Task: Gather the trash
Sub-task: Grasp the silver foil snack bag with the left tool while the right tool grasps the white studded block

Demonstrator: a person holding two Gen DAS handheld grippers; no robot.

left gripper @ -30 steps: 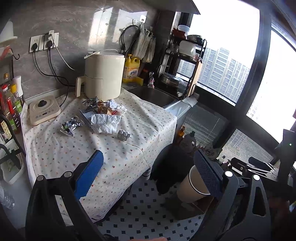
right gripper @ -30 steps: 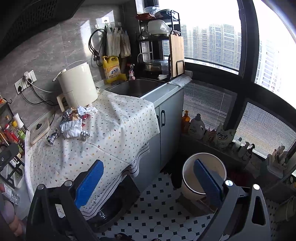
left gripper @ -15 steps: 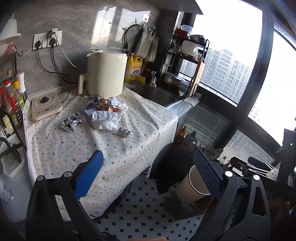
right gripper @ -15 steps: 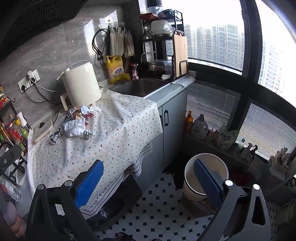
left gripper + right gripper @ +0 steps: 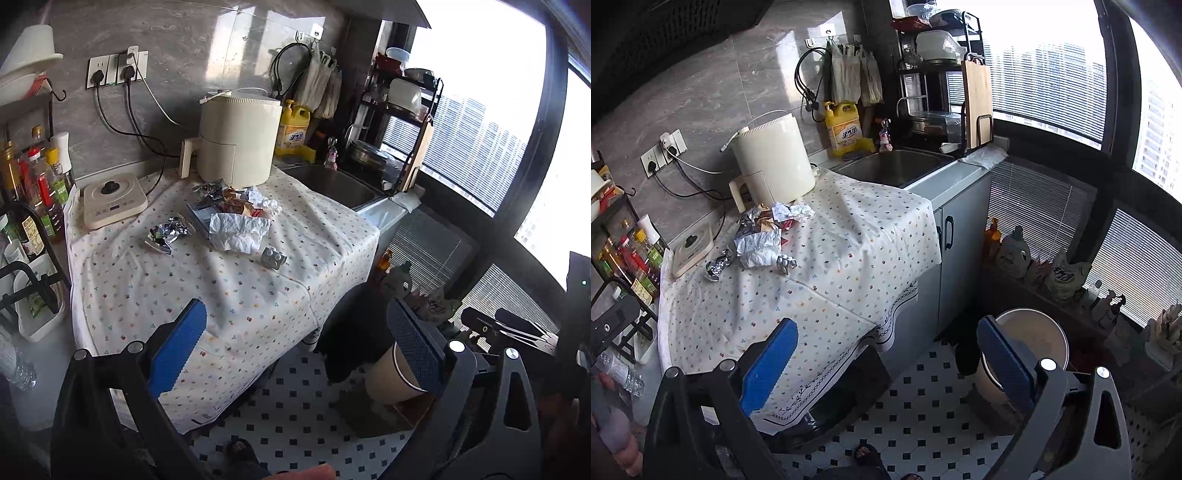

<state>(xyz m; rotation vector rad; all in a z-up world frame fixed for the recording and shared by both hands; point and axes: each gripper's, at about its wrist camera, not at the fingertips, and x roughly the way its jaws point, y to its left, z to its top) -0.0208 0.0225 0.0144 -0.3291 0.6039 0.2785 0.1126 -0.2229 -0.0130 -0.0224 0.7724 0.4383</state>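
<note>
A heap of trash lies on the dotted tablecloth (image 5: 229, 291) by the cream appliance: crumpled white paper (image 5: 238, 232) (image 5: 757, 247), a foil wrapper (image 5: 166, 233) (image 5: 718, 263), a pill blister pack (image 5: 273, 257) (image 5: 786, 263) and snack wrappers (image 5: 236, 205) (image 5: 768, 219). A cream trash bin (image 5: 1027, 345) (image 5: 388, 376) stands on the tiled floor to the right. My left gripper (image 5: 295, 347) is open and empty, in front of the table. My right gripper (image 5: 886, 354) is open and empty, above the table corner and floor.
A cream appliance (image 5: 236, 142) and a small induction cooker (image 5: 112, 199) stand at the back of the table. Sauce bottles (image 5: 33, 184) crowd the left edge. A sink (image 5: 894, 166), dish rack (image 5: 942, 85) and detergent bottles (image 5: 1012, 254) are to the right.
Both cameras have shifted slightly so the table and trash sit a little nearer and more central. Both grippers stay open and empty.
</note>
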